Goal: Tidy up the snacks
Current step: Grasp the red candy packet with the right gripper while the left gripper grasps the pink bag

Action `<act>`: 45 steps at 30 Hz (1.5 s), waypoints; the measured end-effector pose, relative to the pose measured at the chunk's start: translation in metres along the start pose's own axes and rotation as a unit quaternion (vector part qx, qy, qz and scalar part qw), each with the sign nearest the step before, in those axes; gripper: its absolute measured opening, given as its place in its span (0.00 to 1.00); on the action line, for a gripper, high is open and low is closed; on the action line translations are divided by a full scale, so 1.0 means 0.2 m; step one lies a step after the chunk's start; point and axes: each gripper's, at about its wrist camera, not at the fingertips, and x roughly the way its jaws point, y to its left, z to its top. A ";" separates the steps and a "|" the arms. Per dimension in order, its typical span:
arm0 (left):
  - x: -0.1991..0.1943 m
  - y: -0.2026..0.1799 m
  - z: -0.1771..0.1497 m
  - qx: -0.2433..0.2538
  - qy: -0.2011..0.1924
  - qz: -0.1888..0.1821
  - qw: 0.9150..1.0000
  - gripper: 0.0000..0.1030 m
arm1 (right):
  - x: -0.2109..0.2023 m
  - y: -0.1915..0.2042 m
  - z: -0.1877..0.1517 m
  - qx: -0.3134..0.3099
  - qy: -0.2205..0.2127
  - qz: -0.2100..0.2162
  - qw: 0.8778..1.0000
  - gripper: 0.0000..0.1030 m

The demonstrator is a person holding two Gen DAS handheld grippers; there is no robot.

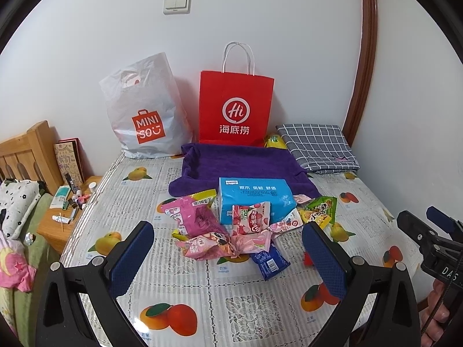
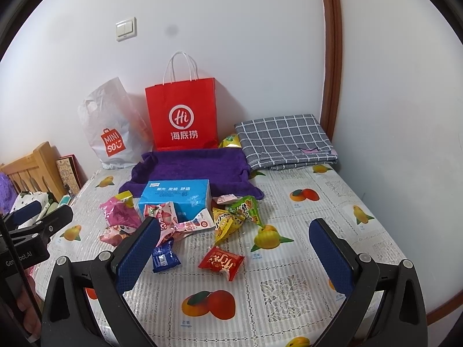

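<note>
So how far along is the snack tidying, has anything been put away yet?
Nothing looks sorted yet. The snack packets lie scattered around the blue box on the table, and the purple tray is empty. Both grippers, left and right, are open and hold nothing. Everything is left.

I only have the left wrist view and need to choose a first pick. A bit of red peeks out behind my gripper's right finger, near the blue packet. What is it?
Observer: A red snack packet with white lettering, lying flat and alone on the tablecloth.
Operator: And the other tool, is it free? I only see its edge.
Observer: Yes, the right gripper has its jaws wide open with nothing between them.
Operator: Anything close to that packet?
Observer: The blue packet lies just to its left in the right wrist view, with a clear gap between them.
</note>
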 end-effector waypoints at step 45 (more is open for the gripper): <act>0.72 0.37 -0.19 -0.027 0.110 -0.010 0.994 0.97 | 0.86 0.06 -0.39 -0.060 0.141 0.055 0.987 0.41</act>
